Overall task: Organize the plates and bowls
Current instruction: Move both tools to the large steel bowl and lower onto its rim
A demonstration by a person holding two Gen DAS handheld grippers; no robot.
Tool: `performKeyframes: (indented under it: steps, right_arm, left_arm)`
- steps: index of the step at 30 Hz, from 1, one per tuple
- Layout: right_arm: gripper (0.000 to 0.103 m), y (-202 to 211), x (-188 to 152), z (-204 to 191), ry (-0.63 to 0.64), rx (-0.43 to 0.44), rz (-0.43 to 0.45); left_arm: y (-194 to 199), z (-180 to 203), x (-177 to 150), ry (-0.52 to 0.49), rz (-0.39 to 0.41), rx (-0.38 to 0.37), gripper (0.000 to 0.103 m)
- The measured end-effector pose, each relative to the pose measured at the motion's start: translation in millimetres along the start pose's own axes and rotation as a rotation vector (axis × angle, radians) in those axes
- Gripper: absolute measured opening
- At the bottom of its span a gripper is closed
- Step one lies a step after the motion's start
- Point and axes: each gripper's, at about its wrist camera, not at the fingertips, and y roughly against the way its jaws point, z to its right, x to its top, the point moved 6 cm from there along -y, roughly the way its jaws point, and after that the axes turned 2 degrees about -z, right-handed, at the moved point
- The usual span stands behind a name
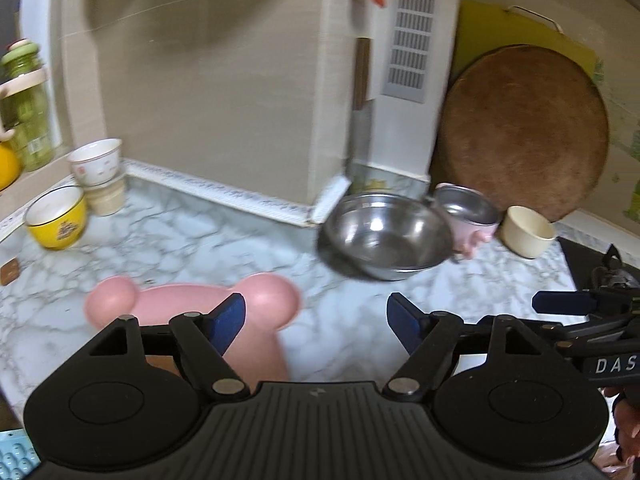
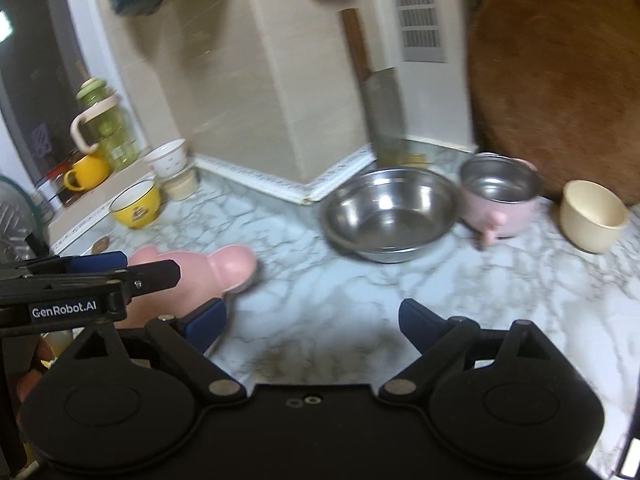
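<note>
A pink mouse-eared plate [image 1: 192, 304] lies on the marble counter just ahead of my open, empty left gripper [image 1: 316, 320]; it also shows in the right wrist view [image 2: 200, 276]. A steel bowl [image 1: 386, 236] [image 2: 390, 214] sits mid-counter, with a pink steel-lined bowl [image 1: 468, 212] [image 2: 500, 196] and a cream bowl [image 1: 526, 230] [image 2: 592, 214] to its right. A yellow bowl [image 1: 56, 216] [image 2: 136, 204] and stacked white bowls [image 1: 98, 168] [image 2: 170, 160] stand at the far left. My right gripper [image 2: 314, 320] is open and empty over bare counter.
A round wooden board [image 1: 524, 132] [image 2: 556, 76] leans on the wall at the back right. A cleaver [image 2: 380, 112] hangs by the wall corner. A green jar [image 2: 106, 124] and a yellow mug [image 2: 86, 172] stand on the left ledge.
</note>
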Motion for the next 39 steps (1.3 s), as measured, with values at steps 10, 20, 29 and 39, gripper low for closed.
performKeyframes:
  steps: [10,20,29,39]
  right_arm:
    - [0.093,11,2,52,-0.064,-0.071,0.026]
    - [0.091,-24,12,93,-0.138,-0.15,-0.014]
    - [0.085,-78,34,105,-0.171,-0.202,-0.054]
    - [0.075,-132,49,111,-0.254,-0.208,-0.103]
  left_arm:
    - [-44,42,18,-0.036,-0.04,-0.042,0.083]
    - [-124,38,44,-0.017,-0.106,-0.017,0.083]
    - [-182,23,53,-0.008,-0.167,-0.04,0.083]
    - [-220,18,54,0.003,-0.235,-0.053,0.077]
